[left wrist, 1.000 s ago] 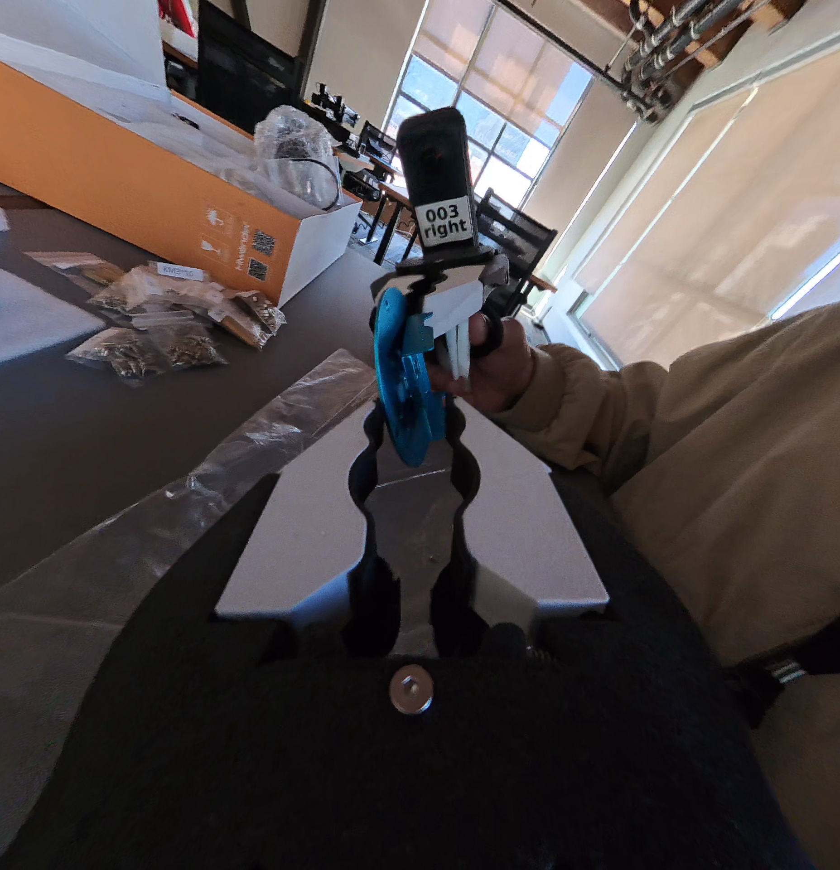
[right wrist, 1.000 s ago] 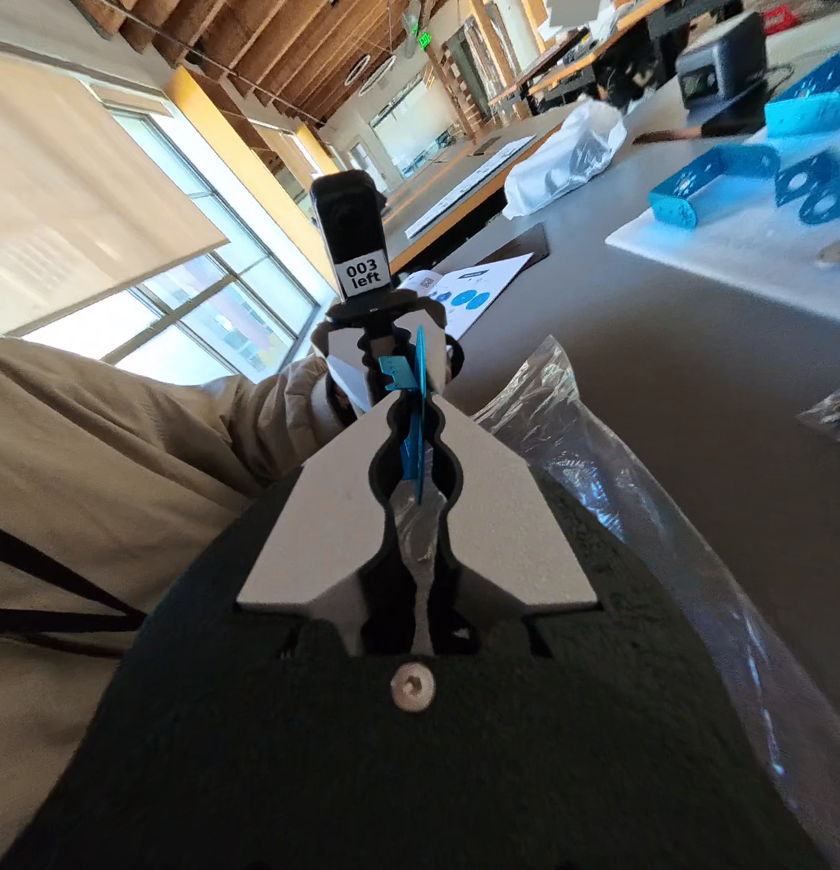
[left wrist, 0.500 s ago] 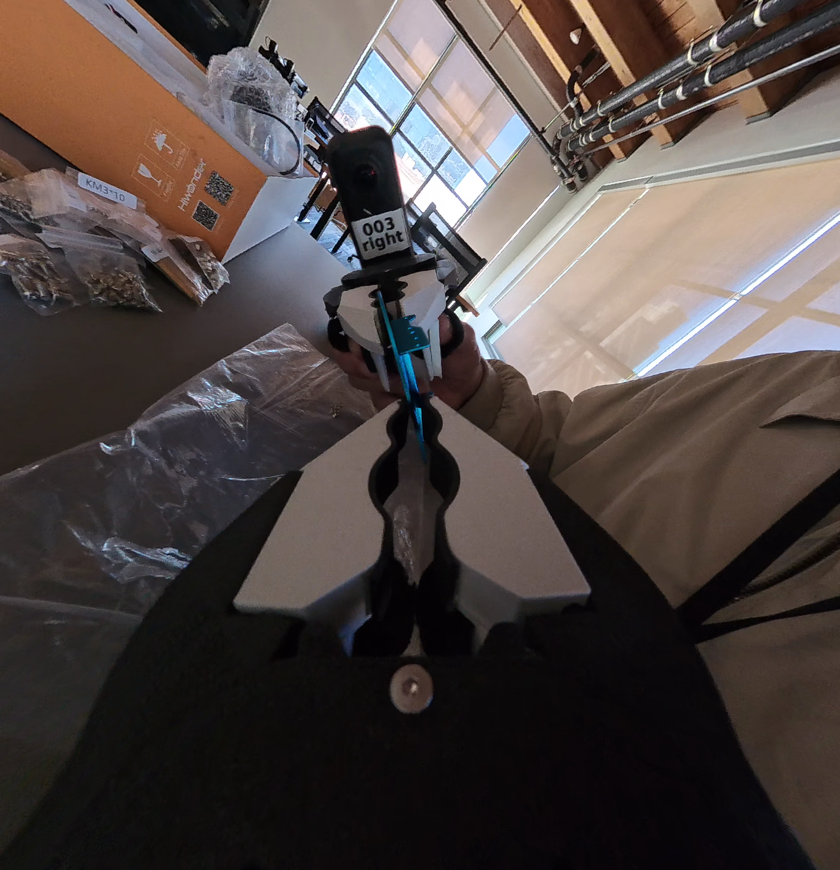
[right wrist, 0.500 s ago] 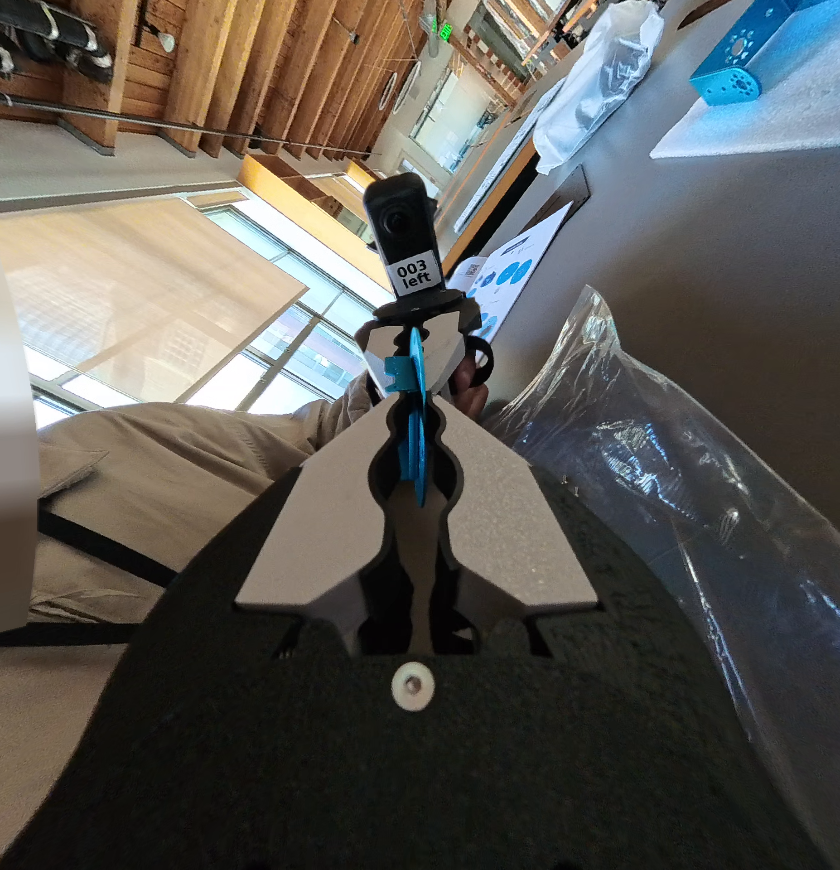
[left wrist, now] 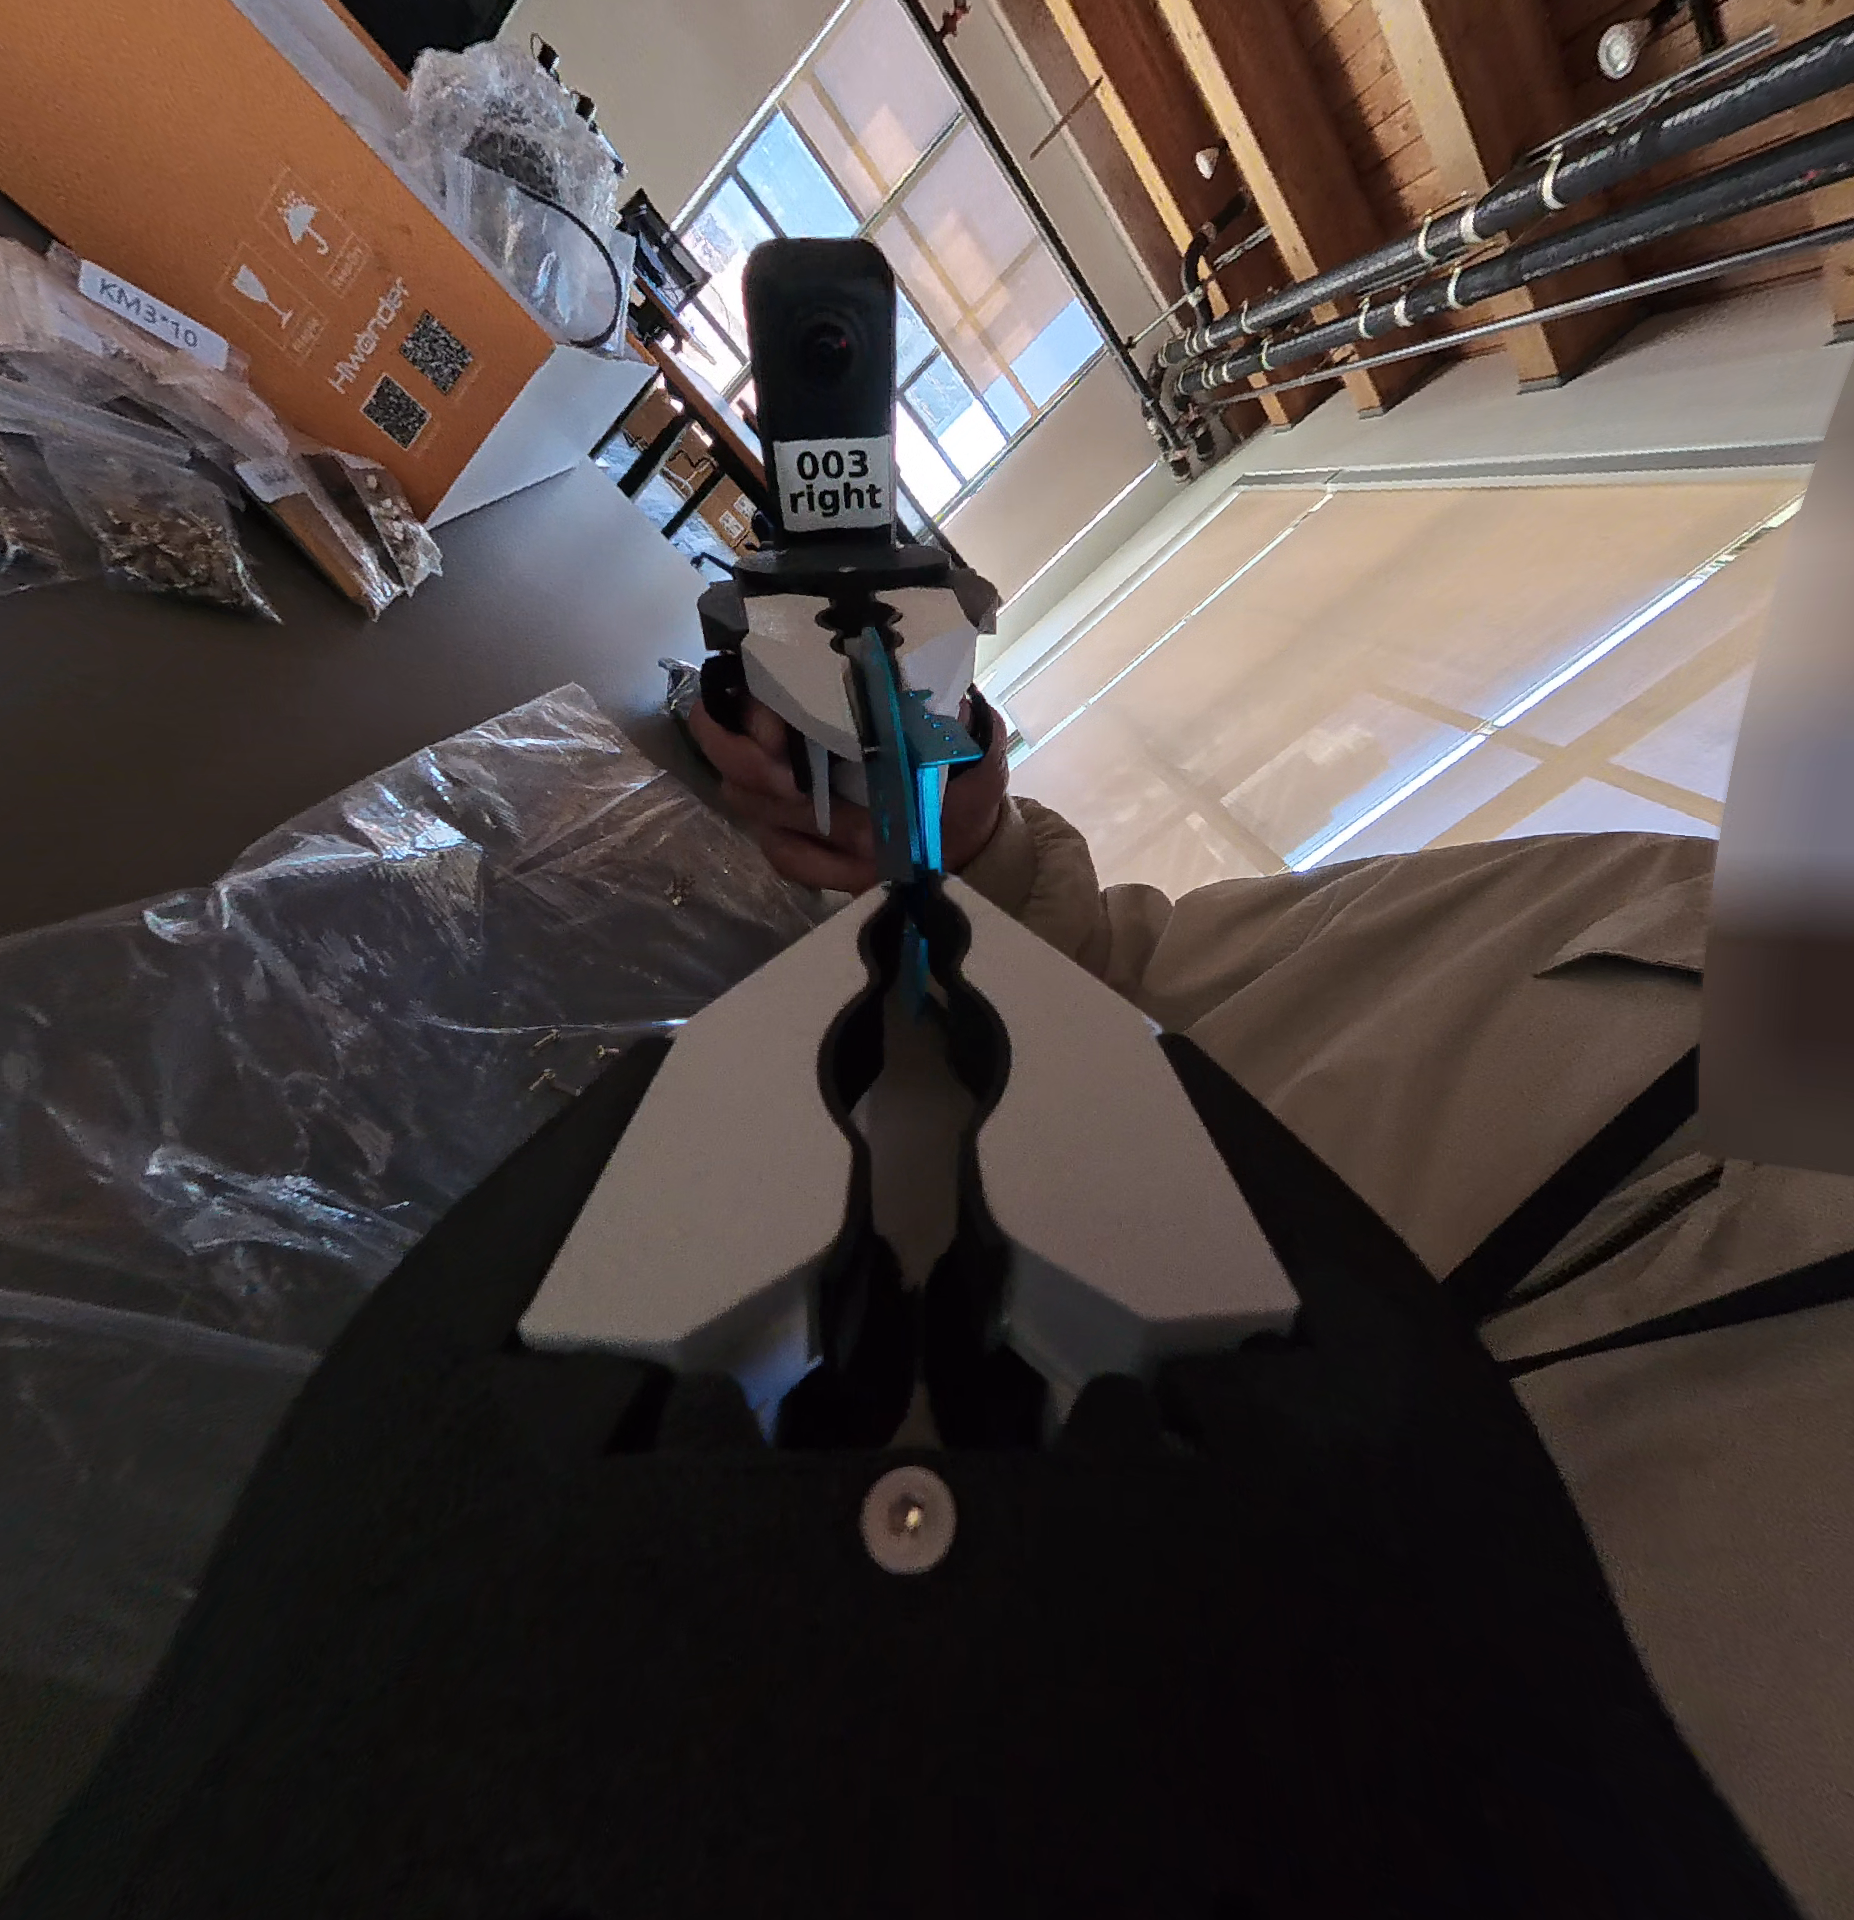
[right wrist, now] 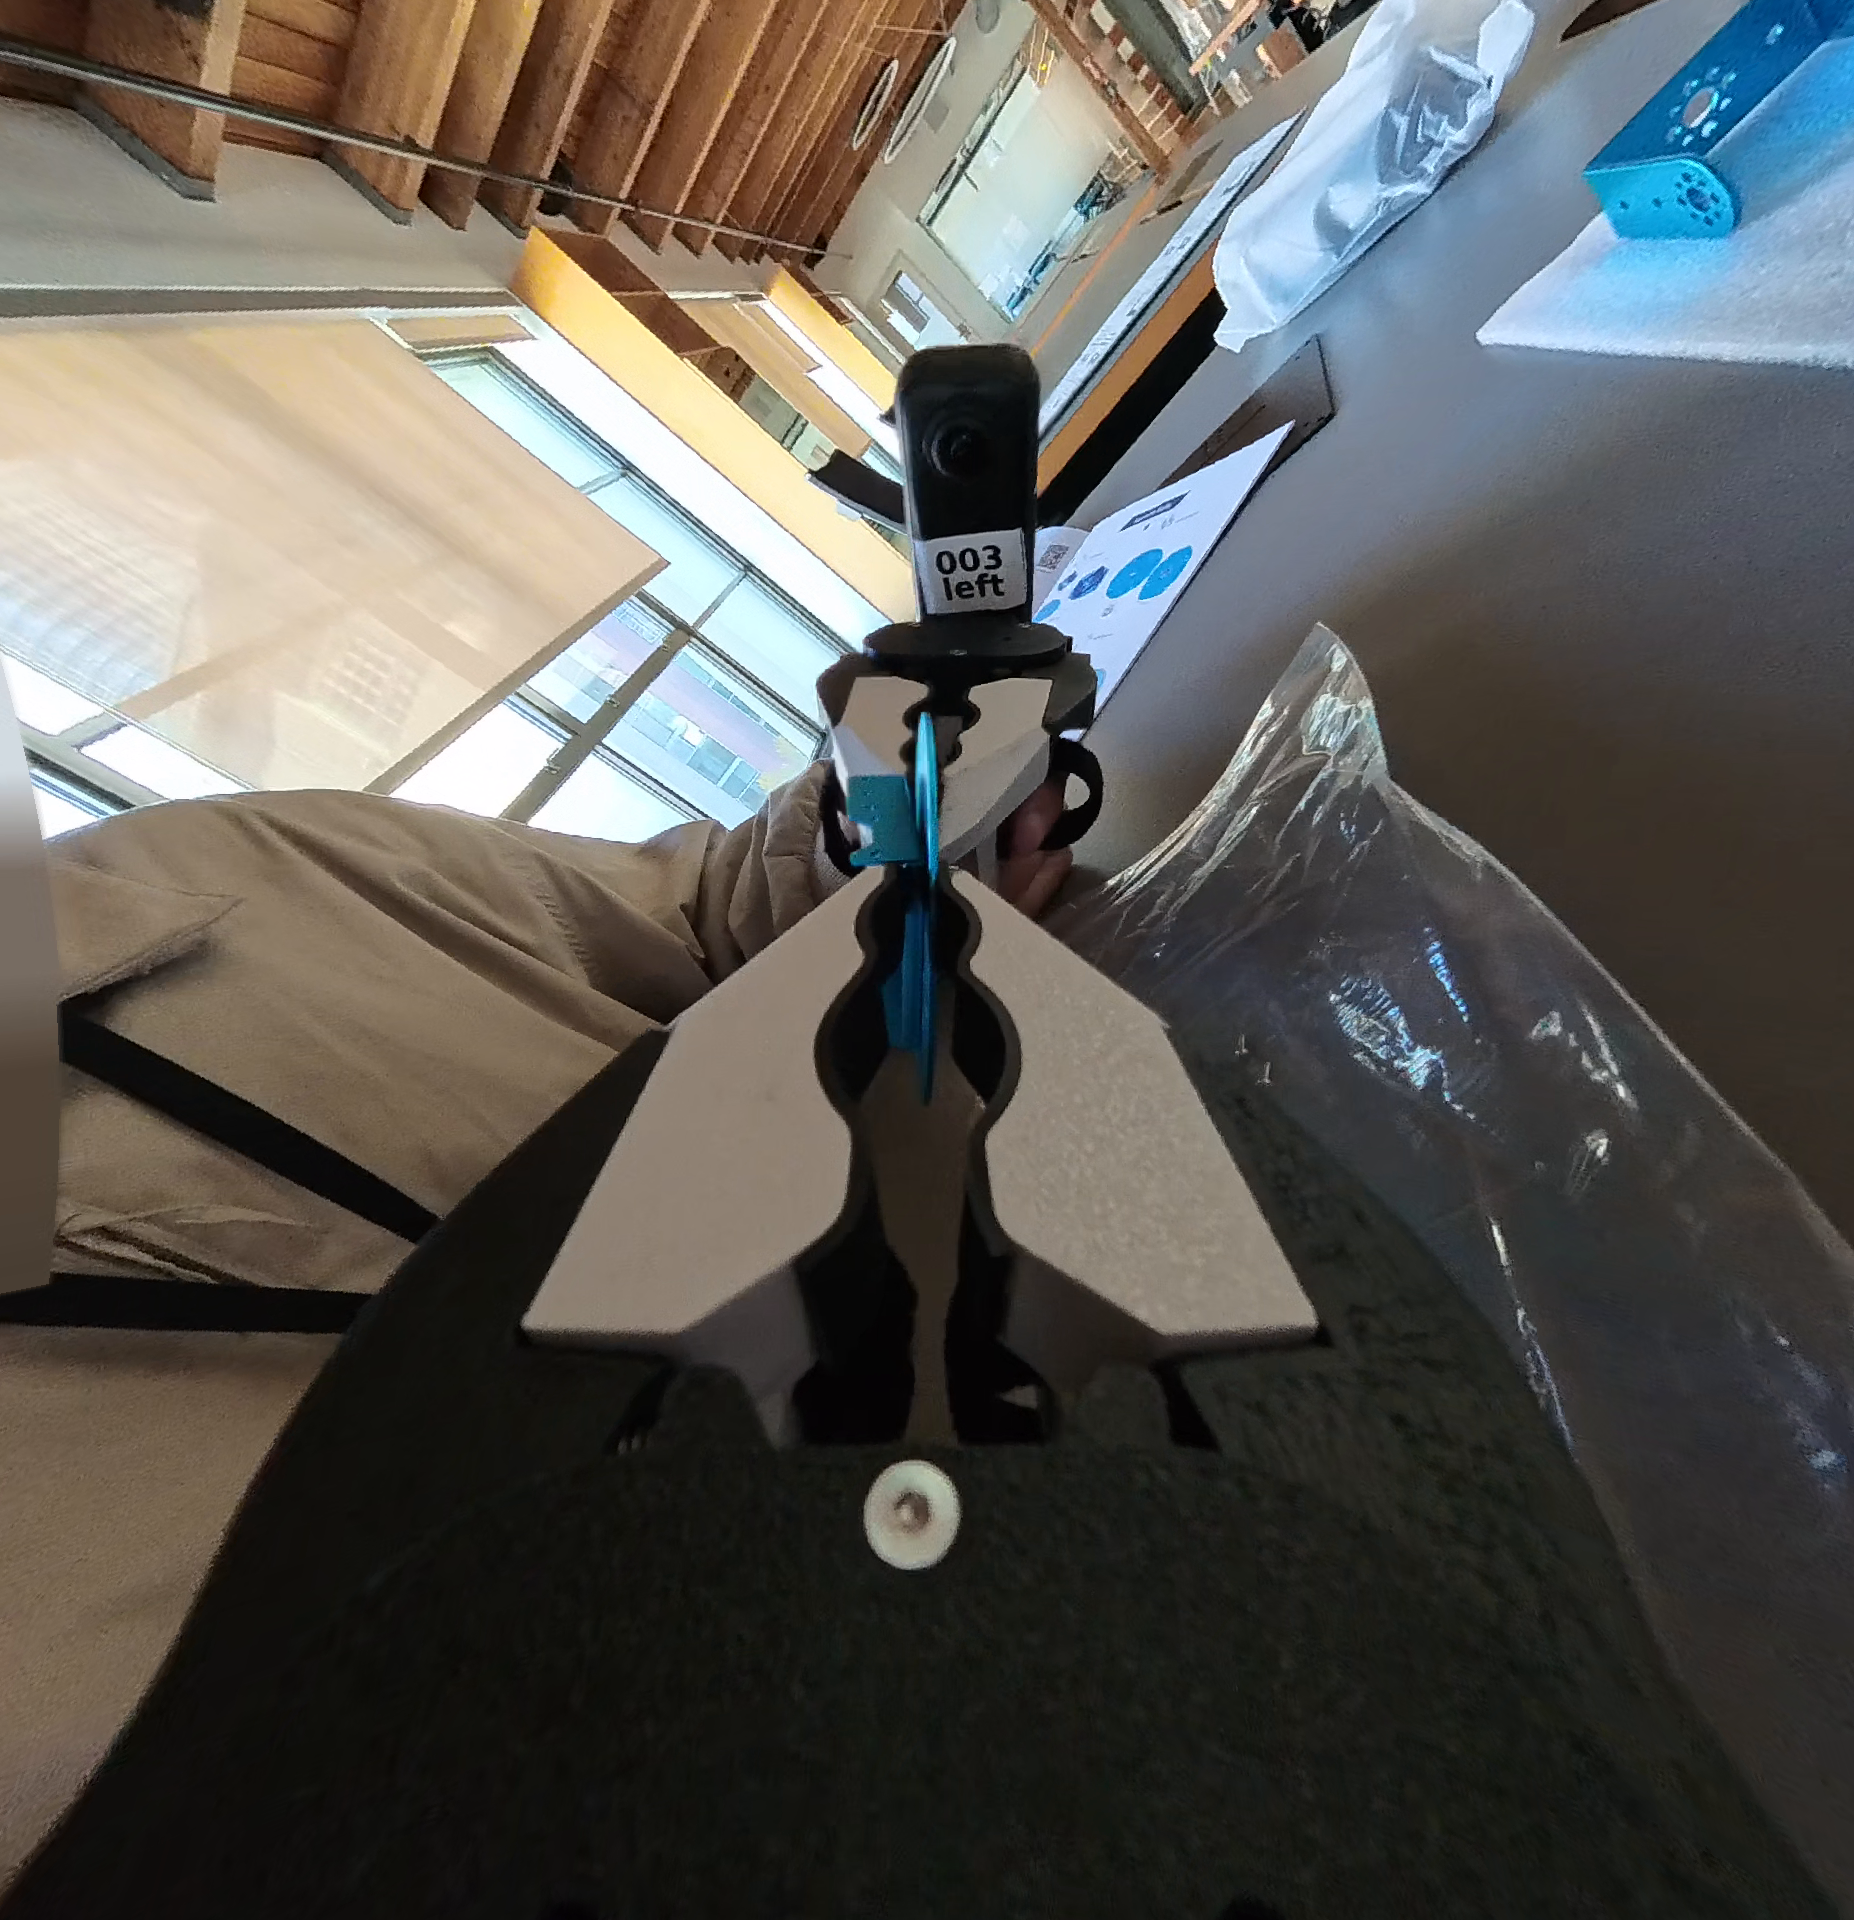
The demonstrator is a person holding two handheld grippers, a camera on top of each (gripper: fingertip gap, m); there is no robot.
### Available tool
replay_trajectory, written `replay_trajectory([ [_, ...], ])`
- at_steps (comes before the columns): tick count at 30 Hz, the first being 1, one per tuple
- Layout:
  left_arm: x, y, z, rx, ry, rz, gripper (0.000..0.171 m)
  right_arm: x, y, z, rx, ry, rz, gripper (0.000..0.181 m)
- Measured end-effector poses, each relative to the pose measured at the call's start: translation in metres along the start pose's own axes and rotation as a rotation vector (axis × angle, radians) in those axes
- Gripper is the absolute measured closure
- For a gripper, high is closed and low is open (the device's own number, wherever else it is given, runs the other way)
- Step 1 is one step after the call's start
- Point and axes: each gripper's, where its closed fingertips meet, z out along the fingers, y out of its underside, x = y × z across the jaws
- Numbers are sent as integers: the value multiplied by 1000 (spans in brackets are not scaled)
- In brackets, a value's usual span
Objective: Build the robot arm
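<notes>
A dark grey desk (left wrist: 279, 665) carried the clutter. At its left edge in the left wrist view lay several small clear bags of metal hardware (left wrist: 144, 499); their number could not be counted. Behind them stood one long orange and white cardboard box (left wrist: 227, 208) with a bundle of bubble wrap (left wrist: 507, 135) on top. Nearer, one large crumpled clear plastic bag (left wrist: 362, 997) lay spread on the desk. Beyond were tall windows with pale roller blinds, and dark pipes ran under a wooden beamed ceiling.

The two tools faced each other, tip to tip, above the plastic bag. The left tool (left wrist: 915, 914) was closed on the near rim of a thin blue metal disc (left wrist: 907, 790), seen edge-on, with a small blue bracket (left wrist: 944, 743) standing out from its face. The right tool (left wrist: 861, 665), held in a hand (left wrist: 829, 821) with a beige sleeve, gripped the far rim of the same disc.

In the right wrist view the right tool (right wrist: 915, 894) was shut on the blue metal disc (right wrist: 918, 966), whose small bracket (right wrist: 879, 821) pointed left, and the left tool (right wrist: 928, 727) clamped the opposite rim. To the right lay the clear plastic bag (right wrist: 1422, 987), one white printed leaflet with blue circles (right wrist: 1162, 561), one white plastic bag (right wrist: 1359, 166), and one blue perforated metal bracket (right wrist: 1692, 166) on a white foam sheet (right wrist: 1681, 301).
</notes>
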Motion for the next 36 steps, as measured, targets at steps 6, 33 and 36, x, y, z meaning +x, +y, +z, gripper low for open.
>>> replay_trajectory([
  [6,-3,-3,-3,9,-51,19,171,-1,-4,2,21,45,-76,176],
  [33,-47,1,-54,121,-324,-269,171,57,46,-6,-463,522,-783,156],
  [36,-53,-3,-60,155,-339,-296,171,66,59,-8,-552,537,-758,156],
])
